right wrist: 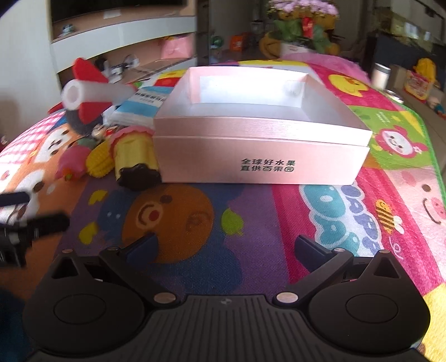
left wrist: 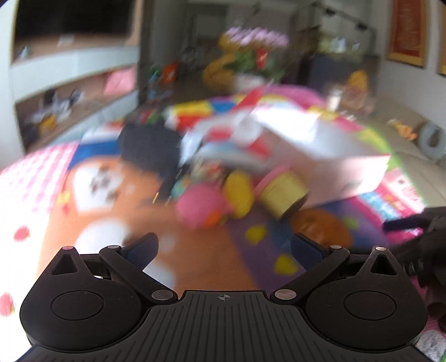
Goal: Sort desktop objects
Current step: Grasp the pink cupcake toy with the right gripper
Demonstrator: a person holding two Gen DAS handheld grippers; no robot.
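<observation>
A bright cartoon mat (right wrist: pixel 362 195) covers the table, with shelves (right wrist: pixel 125 25) at the upper left. The pink box (right wrist: pixel 262 144) sits mid-frame, toys (right wrist: pixel 111 156) at its left. Both the left gripper (left wrist: pixel 223 247) and right gripper (right wrist: pixel 225 247) gape wide, holding nothing.

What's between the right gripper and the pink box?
Nothing but bare cartoon-print mat. In the right wrist view the open right gripper faces the pink box with no object lying on that stretch.

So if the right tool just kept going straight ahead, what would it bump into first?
Most likely the pink box. The right tool is open and empty and points across bare mat at the box's front wall. Nothing else seems to lie between them, though depth is hard to judge through this lens.
</observation>
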